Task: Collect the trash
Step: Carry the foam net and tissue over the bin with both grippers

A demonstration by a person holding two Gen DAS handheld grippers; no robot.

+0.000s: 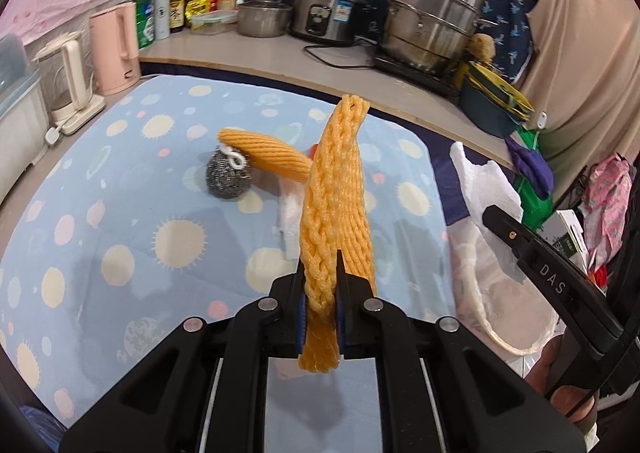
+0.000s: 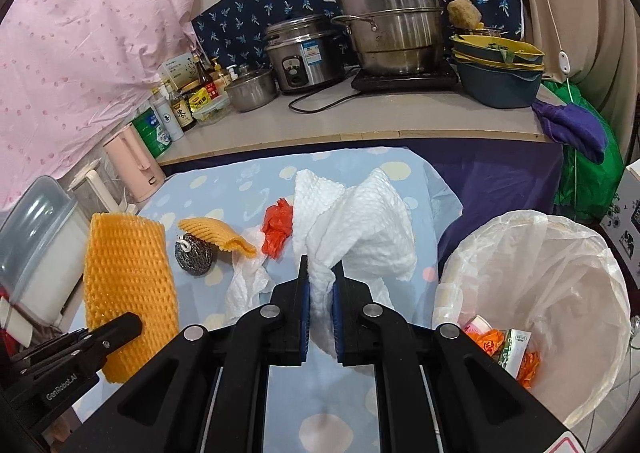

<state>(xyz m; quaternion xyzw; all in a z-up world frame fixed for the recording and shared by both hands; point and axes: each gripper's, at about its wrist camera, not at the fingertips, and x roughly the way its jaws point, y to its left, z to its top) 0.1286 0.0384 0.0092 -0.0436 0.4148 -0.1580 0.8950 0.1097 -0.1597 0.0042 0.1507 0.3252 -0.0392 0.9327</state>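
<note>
While both items hung clear above the patterned cloth (image 1: 120, 237), the entry ran as follows.

Item one: orange foam net sleeve (image 1: 336, 189), judged very light, soft and springy, not fragile; the left gripper (image 1: 320, 293) had its jaws nearly closed, pinching it near one end, the rest standing up free. A pinch anywhere on the mesh should serve.

Item two: crumpled white paper towel (image 2: 360, 229), judged weightless, limp, easily torn; the right gripper (image 2: 320, 289) had its jaws nearly closed on a twisted corner.

Remaining on the cloth: second foam sleeve (image 2: 218, 231), steel scourer (image 2: 194, 253), red plastic scrap (image 2: 276, 227), another white tissue (image 2: 246, 281).

Container: bin (image 2: 532, 293) lined with a clear bag, at the right, holding wrappers and orange scraps, mostly empty.
</note>
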